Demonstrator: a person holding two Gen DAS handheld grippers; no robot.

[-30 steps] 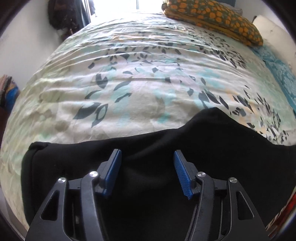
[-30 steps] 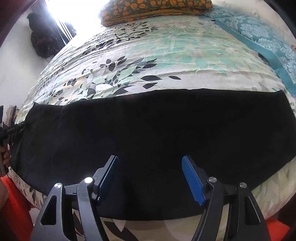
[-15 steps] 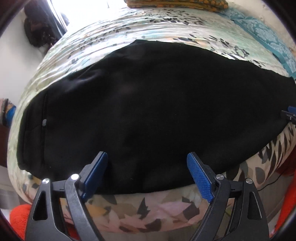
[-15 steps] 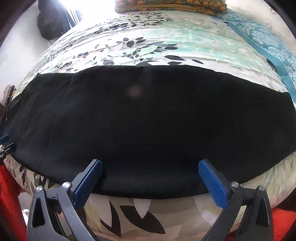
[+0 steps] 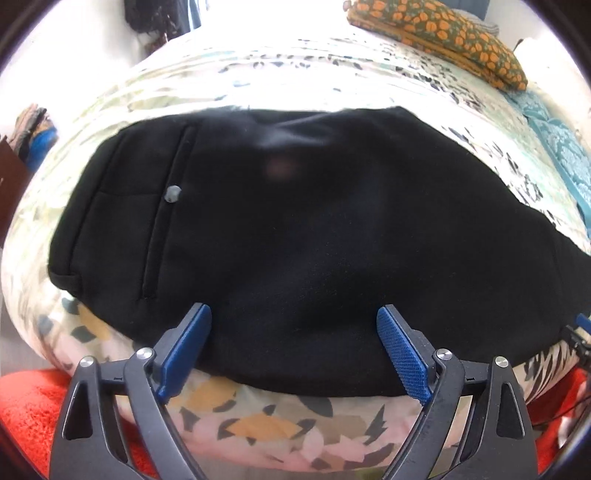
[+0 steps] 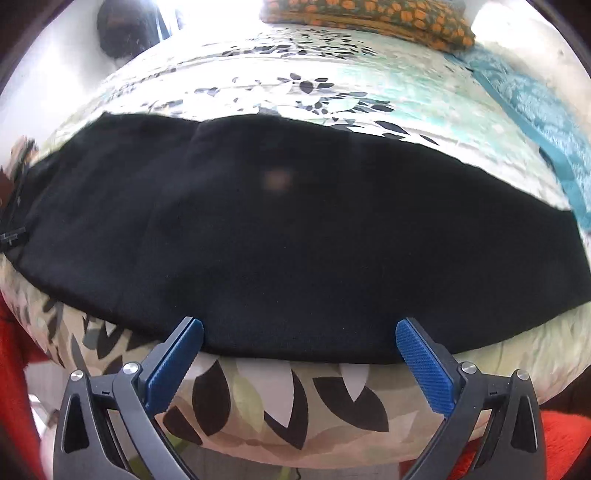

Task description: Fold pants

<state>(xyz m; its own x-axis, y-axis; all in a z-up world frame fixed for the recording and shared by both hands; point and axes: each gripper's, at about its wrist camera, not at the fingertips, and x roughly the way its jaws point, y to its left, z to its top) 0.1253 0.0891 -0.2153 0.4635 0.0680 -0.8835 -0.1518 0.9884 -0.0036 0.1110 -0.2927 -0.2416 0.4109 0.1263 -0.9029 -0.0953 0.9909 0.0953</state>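
Note:
Black pants (image 5: 295,221) lie flat across the near side of a bed with a leaf-print sheet (image 5: 280,74). In the left wrist view the waist end lies at the left, with a pocket slit and a grey button (image 5: 172,192). The legs stretch away to the right in the right wrist view (image 6: 295,240). My left gripper (image 5: 291,308) hovers over the pants' near edge, jaws opening, nothing between the pads. My right gripper (image 6: 299,322) stands wide open over the same near edge, empty.
An orange-patterned pillow (image 5: 443,37) lies at the head of the bed, with a teal blanket (image 5: 561,147) along the right side. A red rug (image 5: 26,406) covers the floor below the bed's near edge. Dark clothes (image 5: 155,18) hang at the back left.
Both grippers have opened wider and drawn back toward the bed's near edge. The pants, which were under the fingers, now lie spread out beyond the fingertips.

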